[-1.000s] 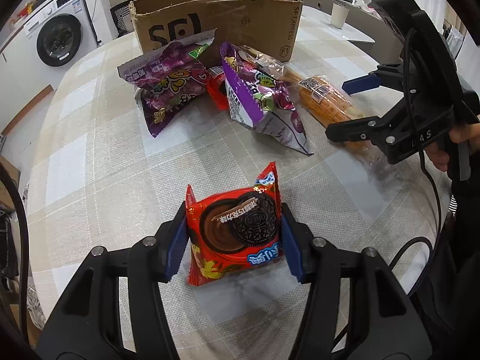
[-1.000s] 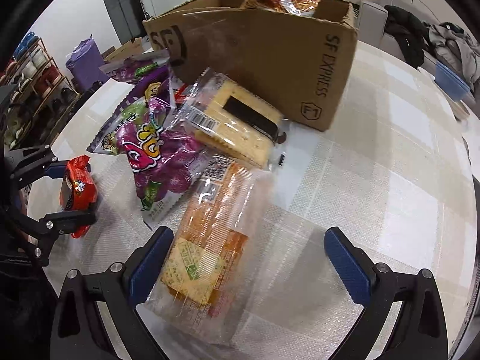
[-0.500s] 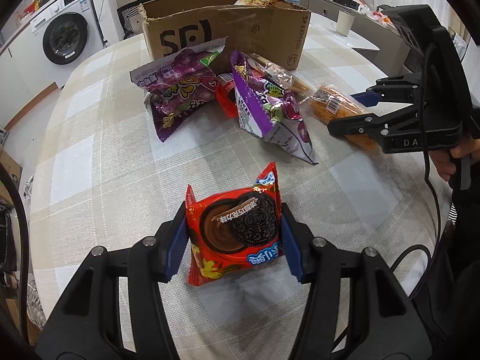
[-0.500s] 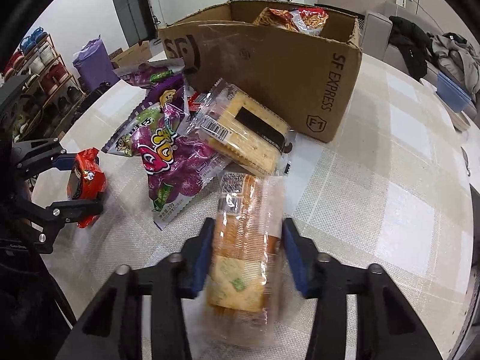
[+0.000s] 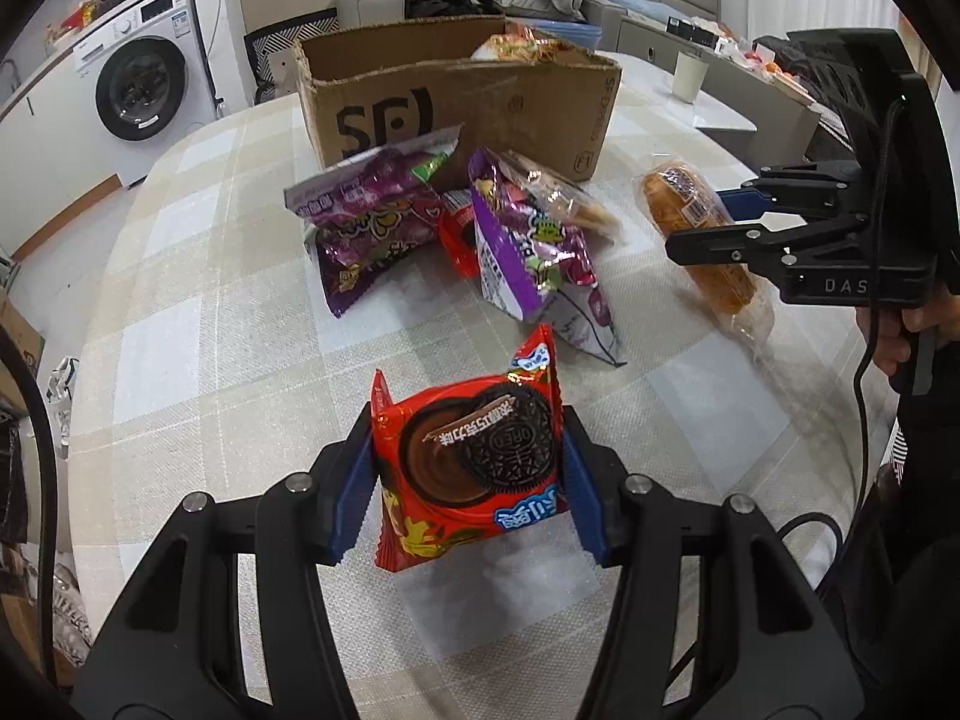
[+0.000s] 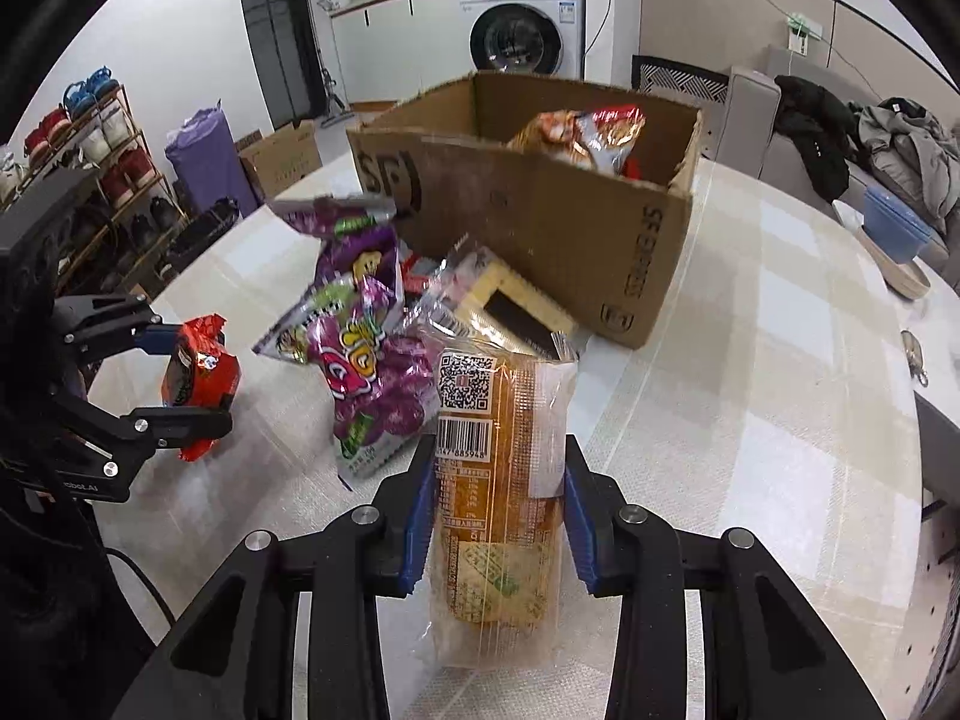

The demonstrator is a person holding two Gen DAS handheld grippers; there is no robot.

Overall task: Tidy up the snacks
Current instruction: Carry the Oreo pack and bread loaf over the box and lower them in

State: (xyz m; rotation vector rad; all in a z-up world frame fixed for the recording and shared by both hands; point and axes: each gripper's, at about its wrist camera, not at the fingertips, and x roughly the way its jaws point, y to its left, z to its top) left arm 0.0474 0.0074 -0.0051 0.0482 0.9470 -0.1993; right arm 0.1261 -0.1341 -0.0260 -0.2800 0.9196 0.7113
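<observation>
Snacks lie scattered on a checked tablecloth (image 5: 198,324) in front of an open cardboard box (image 5: 480,102), which already has an orange-and-red packet (image 6: 576,135) inside. The left gripper (image 5: 465,480) is clamped on a red chocolate cookie packet (image 5: 468,468), its 2 blue pads pressed against the packet's sides, the packet clear of the cloth. The right gripper (image 6: 498,516) is clamped on a long clear-wrapped biscuit pack (image 6: 498,480), pads against both long sides; the pack's far end, with a QR code and barcode, points toward the box. Between the 2 grippers and the box sit the loose items: 2 purple candy bags (image 5: 372,216), one leaning against the box front, a small red packet (image 5: 459,234) wedged between them, and a clear-wrapped pack of yellow wafers (image 6: 510,306) lying just beside the box's near corner. A person's hand (image 5: 918,324) holds the right gripper's handle at the edge of the left wrist view. A white washing machine (image 6: 522,24) stands behind the table.
</observation>
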